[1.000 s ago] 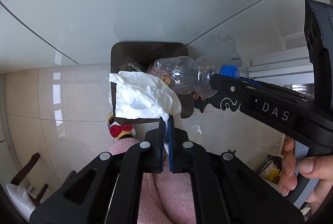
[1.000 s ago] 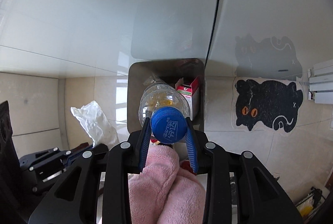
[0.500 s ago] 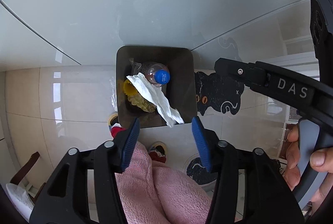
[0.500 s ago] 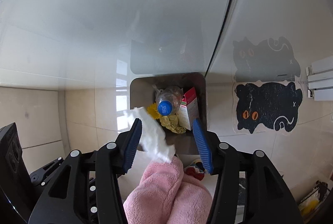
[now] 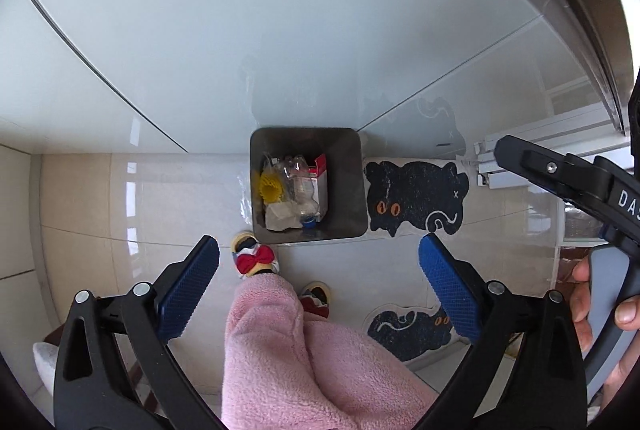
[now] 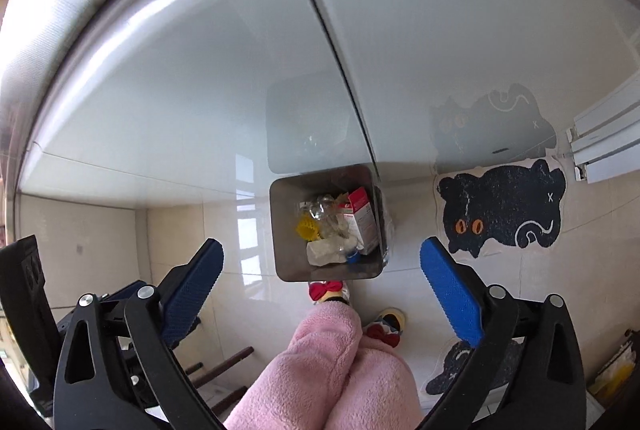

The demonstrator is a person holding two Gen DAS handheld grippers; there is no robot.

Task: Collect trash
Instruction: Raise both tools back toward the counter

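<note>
**Both grippers stood wide over the filled bin**

The left gripper (image 5: 319, 258) pointed steeply down at the floor, its jaws opening, wide apart, with nothing between them. The right gripper (image 6: 322, 262) hung the same way, jaws opening and bare. Its black frame also showed at the right edge of the left view, gripped by a hand (image 5: 596, 306).

The trash lay well below both grippers, inside a dark square bin (image 5: 352, 182) that stood on the tiled floor (image 5: 88, 198) against a pale glossy cabinet front (image 5: 240, 30). In the bin a clear plastic bottle (image 5: 302, 190) lay with its blue cap (image 5: 308, 223) toward the near wall. A crumpled white tissue (image 5: 280, 216) sat just beside the cap, a yellow ridged piece (image 5: 269, 187) lay to the left, and a red and white carton (image 5: 320, 178) stood against the right of the bottle.

From each wrist view the bin appeared between and beyond the blue pads (image 6: 448, 286). A black cat-shaped mat (image 5: 416, 196) lay just right of the bin. Pink fleece-clad legs (image 5: 288, 350) and slippers with a red bow (image 5: 254, 261) stood near the bin's front wall.
</note>
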